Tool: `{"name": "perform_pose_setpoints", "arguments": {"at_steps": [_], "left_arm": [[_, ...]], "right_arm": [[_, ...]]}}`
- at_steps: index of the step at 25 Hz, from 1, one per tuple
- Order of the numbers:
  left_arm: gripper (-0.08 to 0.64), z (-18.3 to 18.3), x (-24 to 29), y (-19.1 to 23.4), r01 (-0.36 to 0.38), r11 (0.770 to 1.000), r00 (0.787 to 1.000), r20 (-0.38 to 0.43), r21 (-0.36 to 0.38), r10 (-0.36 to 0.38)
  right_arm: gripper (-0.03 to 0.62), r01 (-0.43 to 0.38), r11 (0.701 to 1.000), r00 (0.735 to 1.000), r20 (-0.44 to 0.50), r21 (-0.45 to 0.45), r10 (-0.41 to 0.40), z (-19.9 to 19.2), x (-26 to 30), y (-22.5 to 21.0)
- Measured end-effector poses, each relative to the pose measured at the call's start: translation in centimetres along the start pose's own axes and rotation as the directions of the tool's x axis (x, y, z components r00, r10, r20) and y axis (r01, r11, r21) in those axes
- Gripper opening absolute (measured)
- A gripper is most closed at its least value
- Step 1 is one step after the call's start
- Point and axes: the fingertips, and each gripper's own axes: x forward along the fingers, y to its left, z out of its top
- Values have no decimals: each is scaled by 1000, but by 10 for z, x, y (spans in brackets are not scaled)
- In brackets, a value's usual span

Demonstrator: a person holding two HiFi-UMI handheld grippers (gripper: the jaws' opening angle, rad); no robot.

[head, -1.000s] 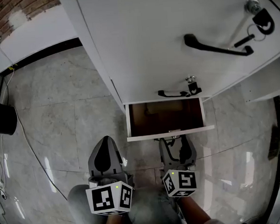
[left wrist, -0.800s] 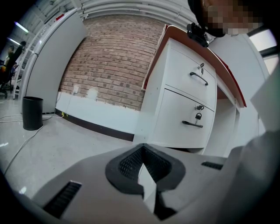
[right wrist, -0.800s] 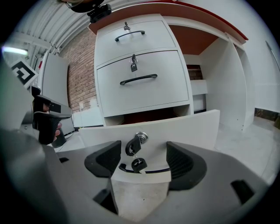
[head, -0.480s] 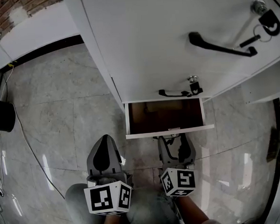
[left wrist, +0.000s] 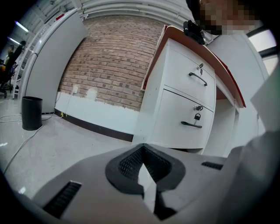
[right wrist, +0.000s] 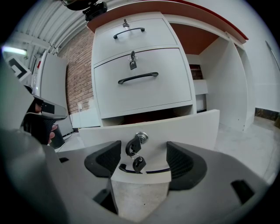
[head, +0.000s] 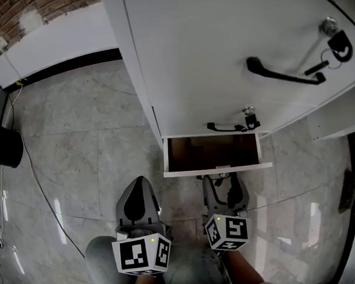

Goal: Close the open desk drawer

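- Lowest white desk drawer (head: 217, 169), in the head view, stands pulled out from the white pedestal cabinet (head: 219, 50), with its brown inside showing, so the closing is not yet done. The right gripper (head: 221, 180) has its tips just at the drawer's front panel, near the middle; I cannot tell if they touch it. The left gripper (head: 139, 186) hangs to the left over the grey marble floor (head: 75, 151), apart from the drawer.
- In the left gripper view, the left gripper (left wrist: 142, 168) has its jaws together with nothing between them. It looks toward the cabinet side and a red brick wall (left wrist: 109, 61), and seems to have no part in this step.
- In the right gripper view, the right gripper (right wrist: 143, 158) has its jaws apart, one on each side of the small silver lock with black keys (right wrist: 136, 146), and they clamp nothing. The drawer front (right wrist: 192, 127) fills the space behind them, and a thin black handle (right wrist: 153, 171) shows just below the keys.
- To my judgement, the push goes best straight and level against the middle of the front panel, so the drawer does not twist on its slides. The hanging keys should rest free between the jaws, not be pressed, and a slow finish avoids a slam.
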Motion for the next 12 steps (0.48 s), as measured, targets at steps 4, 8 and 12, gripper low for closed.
{"name": "perform_pose_setpoints", "arguments": {"at_steps": [4, 8, 12], "left_arm": [[0, 0, 0, 1, -2, 1000, 1000, -1, 0, 2], [0, 1, -1, 0, 0, 1000, 1000, 1, -1, 0], [0, 1, 0, 0, -2, 1000, 1000, 5, -1, 2]], "right_arm": [[305, 2, 1000, 1000, 1, 2, -2, 1, 2, 1], [305, 1, 1000, 1000, 2, 2, -1, 2, 5, 1], [305, -2, 1000, 1000, 2, 1, 2, 5, 10, 0]]}}
